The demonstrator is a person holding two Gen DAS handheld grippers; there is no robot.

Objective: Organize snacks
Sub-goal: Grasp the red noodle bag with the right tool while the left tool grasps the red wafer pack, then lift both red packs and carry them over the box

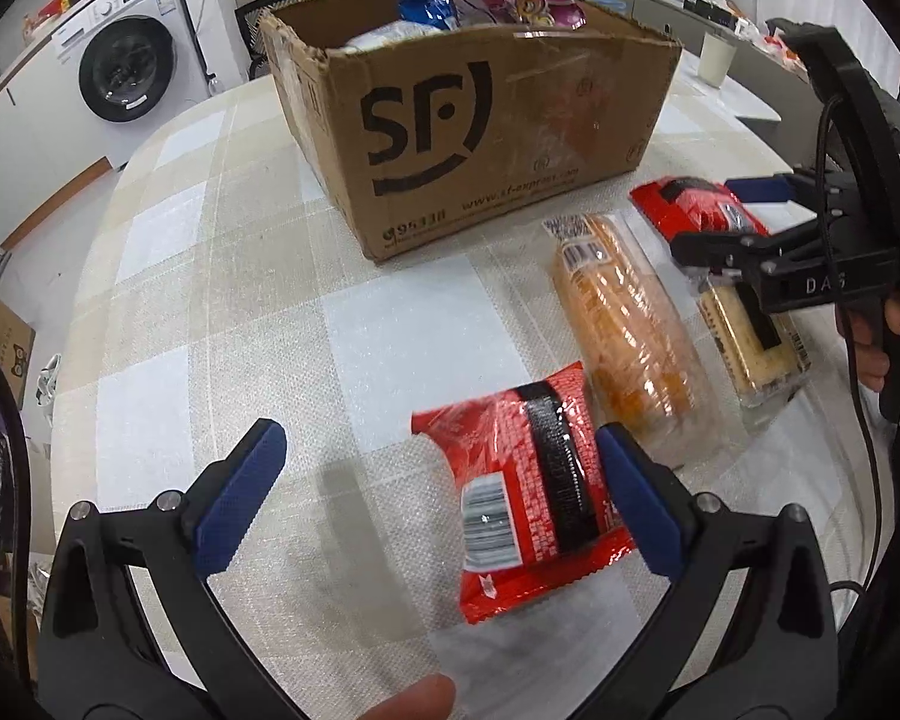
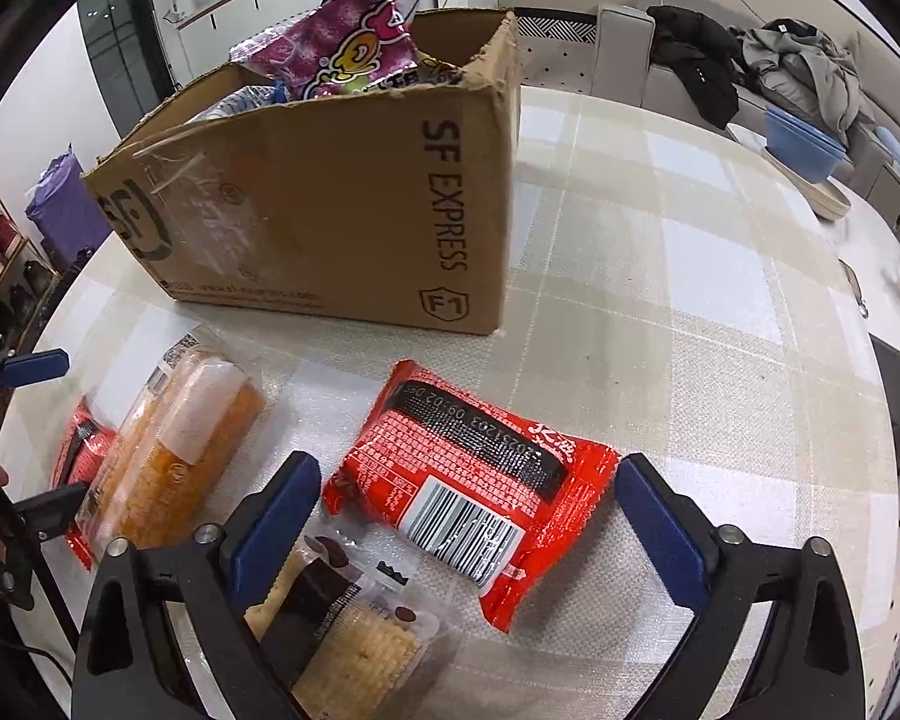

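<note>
**Both tongs poised over red packets, box waiting**

The right gripper (image 2: 468, 507) hangs released around a red snack packet (image 2: 474, 492), pads not touching. The left gripper (image 1: 435, 498) is likewise unclenched, a second red packet (image 1: 528, 498) beside its right pad. Likely step: picking up. Next, squeeze, lift, carry to the cardboard box (image 2: 330, 210) at 11 o'clock. The box's wall is tall; the checked tablecloth (image 2: 690, 276) is open at 2 o'clock.

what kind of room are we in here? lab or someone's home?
Most likely a home, an open kitchen and living area. A front-loading washing machine sits under a counter with a tap, a sofa is piled with clothes, and the snacks lie on a dining table with a checked cloth.
</note>
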